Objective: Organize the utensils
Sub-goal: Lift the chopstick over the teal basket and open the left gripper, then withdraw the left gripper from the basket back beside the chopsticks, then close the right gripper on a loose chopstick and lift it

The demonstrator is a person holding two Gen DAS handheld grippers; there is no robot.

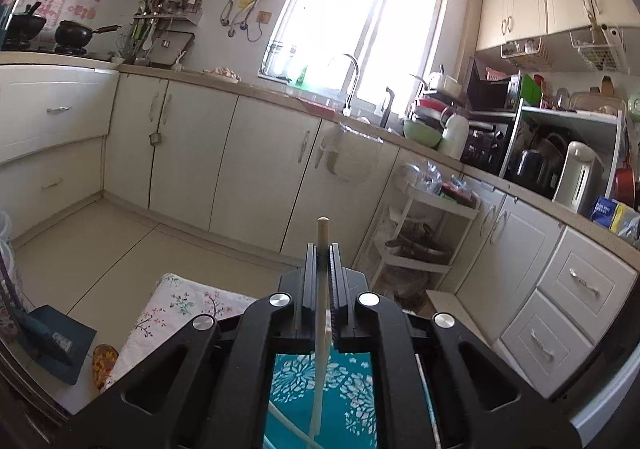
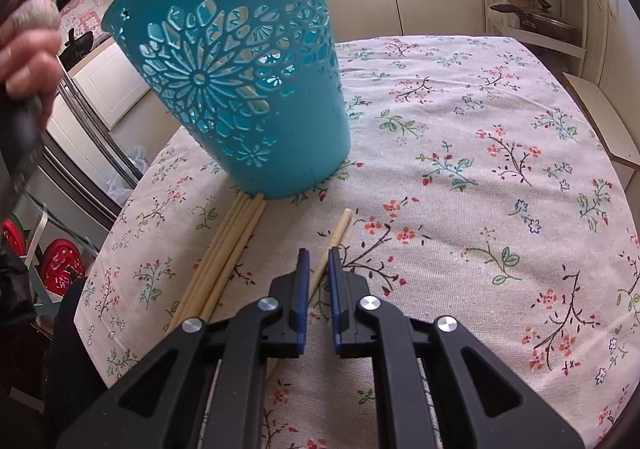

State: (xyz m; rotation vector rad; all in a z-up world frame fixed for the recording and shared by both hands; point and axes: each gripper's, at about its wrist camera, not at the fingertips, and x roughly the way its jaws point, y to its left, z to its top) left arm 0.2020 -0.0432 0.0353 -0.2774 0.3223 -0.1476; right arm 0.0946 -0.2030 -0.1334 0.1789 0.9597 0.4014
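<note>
In the left wrist view, the left tongs [image 1: 322, 249] are pinching a pale wooden chopstick [image 1: 321, 309] between their pads, holding it upright so that its blunt end is sticking out above the fingertips. Below the tongs, the teal basket [image 1: 320, 393] with white flower cut-outs is showing, and the lower part of the chopstick is reaching down over it. A corner of the flowered cloth on the bench [image 1: 176, 309] is lying to the left, with kitchen cabinets [image 1: 248, 165] standing beyond.

In the right wrist view, the right tongs [image 2: 317, 251] are standing slightly spread, gripping nothing, with a single chopstick [image 2: 338, 233] lying on the cloth-covered bench [image 2: 480, 169] and passing under the gap between the pads. Whether the pads are touching it cannot be told. Just to the left, a bundle of chopsticks [image 2: 224, 253] is lying side by side, its far ends touching the foot of the teal basket [image 2: 232, 69], which is standing on the bench and looking tilted in this view. A hand [image 2: 28, 49] is showing at the left edge.
</note>
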